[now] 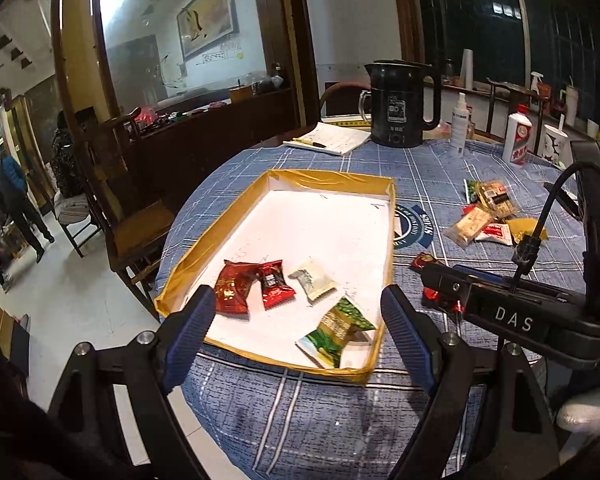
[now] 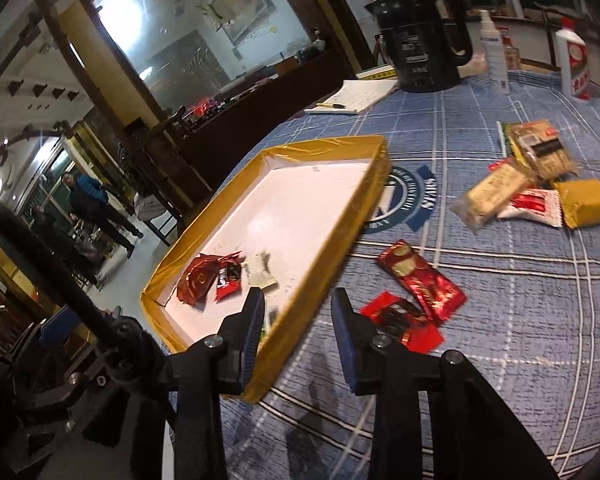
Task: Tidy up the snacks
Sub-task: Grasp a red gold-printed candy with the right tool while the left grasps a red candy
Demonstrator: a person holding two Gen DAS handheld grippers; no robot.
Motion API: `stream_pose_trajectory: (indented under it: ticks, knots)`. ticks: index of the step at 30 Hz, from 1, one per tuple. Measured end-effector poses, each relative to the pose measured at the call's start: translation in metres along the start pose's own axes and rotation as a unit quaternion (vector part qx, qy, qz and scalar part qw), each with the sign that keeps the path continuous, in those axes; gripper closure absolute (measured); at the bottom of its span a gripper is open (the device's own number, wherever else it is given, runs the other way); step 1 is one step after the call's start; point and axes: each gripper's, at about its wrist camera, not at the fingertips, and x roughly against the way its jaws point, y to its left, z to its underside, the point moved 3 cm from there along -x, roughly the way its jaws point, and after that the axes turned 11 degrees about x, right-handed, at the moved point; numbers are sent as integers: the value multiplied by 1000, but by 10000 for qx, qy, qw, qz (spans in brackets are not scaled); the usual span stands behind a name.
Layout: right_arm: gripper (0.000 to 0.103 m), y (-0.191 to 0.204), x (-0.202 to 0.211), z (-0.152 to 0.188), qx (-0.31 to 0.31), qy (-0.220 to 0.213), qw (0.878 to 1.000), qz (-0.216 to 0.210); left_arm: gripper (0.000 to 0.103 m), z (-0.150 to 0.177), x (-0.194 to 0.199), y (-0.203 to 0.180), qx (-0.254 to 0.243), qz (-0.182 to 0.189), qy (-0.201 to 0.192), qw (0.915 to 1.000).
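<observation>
A shallow tray (image 1: 332, 184) with a gold-taped rim and a white floor lies on the blue checked tablecloth. Inside it are a red packet (image 1: 232, 288), a darker red packet (image 1: 274, 284), a white packet (image 1: 314, 280) and a green packet (image 1: 336, 330). My left gripper (image 1: 300, 320) hovers open over the tray's near end, holding nothing. My right gripper (image 2: 298, 312) is open and empty above the tray's near right rim (image 2: 324, 264). Two red packets (image 2: 420, 284) (image 2: 400, 320) lie on the cloth just right of it. A pile of mixed snacks (image 2: 520, 188) sits farther right.
At the table's far side stand a black kettle (image 1: 400, 104), a notepad with a pen (image 1: 328, 140), a spray bottle (image 1: 458, 124) and a white bottle (image 1: 518, 136). A wooden chair (image 1: 136, 220) stands left of the table. People (image 1: 12, 192) stand far left.
</observation>
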Motion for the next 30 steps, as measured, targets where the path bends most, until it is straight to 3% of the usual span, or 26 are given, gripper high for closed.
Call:
stream_pose_trajectory:
  ticks: [4,7,11,14,19,23,30]
  knots:
    - [68,-11,5,5,-122,-13,9999,7,19,1,1,-14,-131,36,20,9999]
    - [68,-23,11,9,-214,-44,9998,35,19,1,-3,-19,-77,272,148,9995]
    - [67,-54,32,8,-466,-212,9984,220,26,1,-10,-15,392,954,458,9936]
    - [65,-85,49,10,-675,-288,9963,454,26,1,-14,-19,651,1583,667,9830]
    - [64,-138,71,23,-1022,-266,9907,863,26,10,-21,-48,369,2007,861,9752]
    - [63,-164,79,26,-1236,-256,9857,1119,26,20,-26,-68,148,2120,1079,9712]
    - [63,-110,1,-2,-179,583,9978,262,26,17,-20,-53,136,1925,908,9770]
